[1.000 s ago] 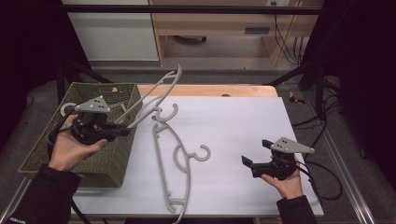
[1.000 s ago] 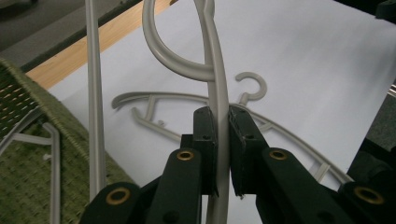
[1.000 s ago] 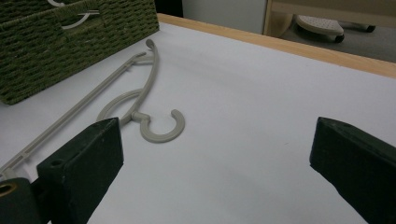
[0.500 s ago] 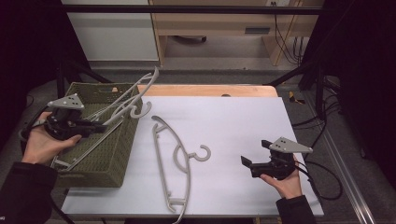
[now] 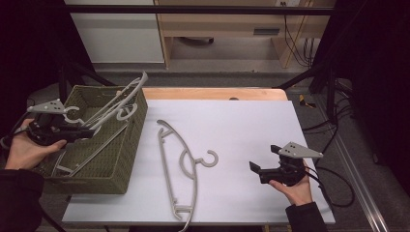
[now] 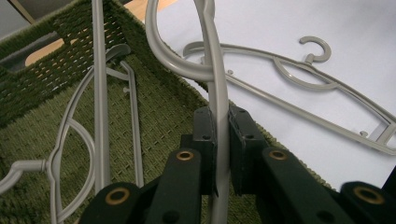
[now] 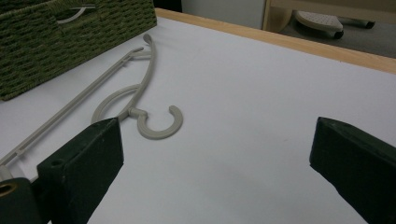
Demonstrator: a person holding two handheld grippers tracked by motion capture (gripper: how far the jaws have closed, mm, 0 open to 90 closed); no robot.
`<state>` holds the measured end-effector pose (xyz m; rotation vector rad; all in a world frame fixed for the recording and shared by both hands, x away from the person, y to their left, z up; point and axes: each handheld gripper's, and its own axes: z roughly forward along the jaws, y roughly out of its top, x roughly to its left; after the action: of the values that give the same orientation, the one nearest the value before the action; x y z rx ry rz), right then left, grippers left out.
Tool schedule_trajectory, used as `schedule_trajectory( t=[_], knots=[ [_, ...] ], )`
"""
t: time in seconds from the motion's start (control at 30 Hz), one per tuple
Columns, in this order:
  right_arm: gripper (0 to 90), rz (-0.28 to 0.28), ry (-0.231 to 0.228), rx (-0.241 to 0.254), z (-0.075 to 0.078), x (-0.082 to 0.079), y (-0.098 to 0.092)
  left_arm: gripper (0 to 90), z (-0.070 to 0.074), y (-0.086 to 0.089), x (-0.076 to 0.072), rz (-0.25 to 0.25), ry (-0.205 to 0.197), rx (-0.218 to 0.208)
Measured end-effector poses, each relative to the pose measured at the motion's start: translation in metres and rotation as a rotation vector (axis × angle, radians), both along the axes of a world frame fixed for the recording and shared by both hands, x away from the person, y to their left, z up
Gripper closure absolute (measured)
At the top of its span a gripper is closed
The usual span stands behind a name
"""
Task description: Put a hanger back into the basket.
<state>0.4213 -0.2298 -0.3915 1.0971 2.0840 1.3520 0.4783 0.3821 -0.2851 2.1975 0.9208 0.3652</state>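
Grey plastic hangers are the things in hand. From the high view, the left gripper (image 5: 72, 131) sits at about 9 o'clock over a green woven basket (image 5: 128, 154) and is clamped on one hanger (image 5: 123, 99), whose far end juts up past the basket's back rim toward 11 o'clock; another hanger (image 5: 72, 157) lies on the basket floor. A third, the loose hanger (image 5: 180, 162), lies flat on the white bench (image 5: 241, 121) near 6 o'clock, hook pointing toward 3. The right gripper (image 5: 263, 170) rests low at 4 o'clock, jaws apart, holding nothing. In the left gripper view, the jaws pinch a thin rail of the held hanger (image 6: 217, 84) just below its curved neck, with the basket weave (image 6: 154, 116) beneath. In the right gripper view, the wide-open jaws frame bare bench (image 7: 261, 93), with the loose hanger's hook (image 7: 161, 123) at 10 o'clock. I judge these hangers light and stiff but slightly springy, smooth enough to pivot in a narrow pinch; gripping a straight rail near the neck should keep one balanced, while the hook or a far tip would let it swing.
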Motion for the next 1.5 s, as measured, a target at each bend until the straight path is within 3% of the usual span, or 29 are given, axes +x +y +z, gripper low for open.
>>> schedule_trajectory(
  t=[0.93,1.23,1.5],
  knots=[
    [3.3,-0.007,0.003,0.010,0.000,0.000,0.000,82.1,-0.018,0.037,-0.012,0.005,0.061,0.022],
    [3.2,-0.004,0.004,0.001,0.000,0.000,0.000,82.1,-0.029,0.041,-0.007,0.016,0.077,0.022],
    [3.3,-0.005,0.008,0.001,-0.001,0.000,0.000,82.1,-0.043,0.045,-0.005,0.017,0.073,-0.008]
  ],
)
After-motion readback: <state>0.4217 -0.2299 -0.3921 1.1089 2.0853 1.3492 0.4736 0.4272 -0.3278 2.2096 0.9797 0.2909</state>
